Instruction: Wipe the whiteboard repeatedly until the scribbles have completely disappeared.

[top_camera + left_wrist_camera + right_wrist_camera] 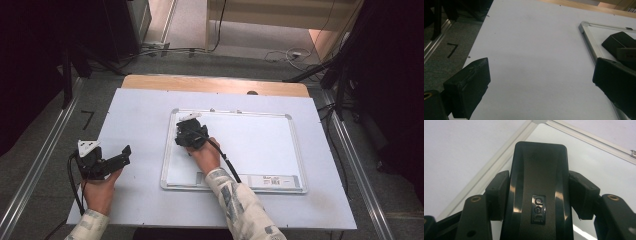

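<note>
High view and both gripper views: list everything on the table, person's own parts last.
Whiteboard: one, white with silver frame, centre-right on the sheet.
Eraser: one, black, at the whiteboard's upper-left corner, between the right jaws.
Sheet: one, pale lilac, covering the table.
Table: one, wooden, far edge showing.
Left hand-held gripper: black, open, over the sheet left of the whiteboard.
Right hand-held gripper: black, shut on the eraser.
</note>
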`<state>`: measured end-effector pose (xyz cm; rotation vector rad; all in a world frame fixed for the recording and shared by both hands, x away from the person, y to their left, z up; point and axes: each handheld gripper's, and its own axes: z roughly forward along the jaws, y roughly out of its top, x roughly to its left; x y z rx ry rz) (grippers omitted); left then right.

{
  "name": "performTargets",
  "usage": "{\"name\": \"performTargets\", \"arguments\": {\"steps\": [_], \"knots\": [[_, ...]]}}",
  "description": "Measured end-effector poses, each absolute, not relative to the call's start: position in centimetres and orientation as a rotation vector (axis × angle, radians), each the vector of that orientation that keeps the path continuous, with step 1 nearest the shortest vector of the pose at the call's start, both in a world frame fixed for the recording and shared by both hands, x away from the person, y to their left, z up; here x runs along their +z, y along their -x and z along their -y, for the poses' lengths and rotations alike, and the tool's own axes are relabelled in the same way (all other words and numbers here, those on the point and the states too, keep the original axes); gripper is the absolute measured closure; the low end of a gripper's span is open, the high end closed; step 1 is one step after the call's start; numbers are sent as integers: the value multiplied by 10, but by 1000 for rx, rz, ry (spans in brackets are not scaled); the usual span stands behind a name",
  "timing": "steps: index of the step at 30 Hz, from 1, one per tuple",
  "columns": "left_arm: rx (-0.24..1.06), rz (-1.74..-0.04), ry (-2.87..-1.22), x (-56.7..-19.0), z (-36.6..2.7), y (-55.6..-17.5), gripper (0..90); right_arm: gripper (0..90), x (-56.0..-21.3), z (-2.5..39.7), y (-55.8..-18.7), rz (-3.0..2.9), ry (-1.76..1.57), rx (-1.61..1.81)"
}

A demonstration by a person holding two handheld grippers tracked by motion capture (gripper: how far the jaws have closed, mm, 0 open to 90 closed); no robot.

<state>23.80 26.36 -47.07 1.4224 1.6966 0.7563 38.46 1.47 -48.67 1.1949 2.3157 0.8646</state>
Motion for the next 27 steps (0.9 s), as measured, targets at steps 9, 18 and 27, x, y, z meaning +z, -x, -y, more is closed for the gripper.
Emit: {"name": "performTargets", "arguments": {"steps": [9, 18, 27], "knots": [[757, -1701, -1421, -471, -264, -239, 19, 362, -486, 14, -404, -2253, -1284, 847], [755, -1703, -1417, -471, -265, -238, 19, 362, -485, 13, -424, -2224, -1306, 836], [754, -1704, -1417, -471, -265, -239, 19, 362, -485, -4, -438, -2223, -1301, 839]]}}
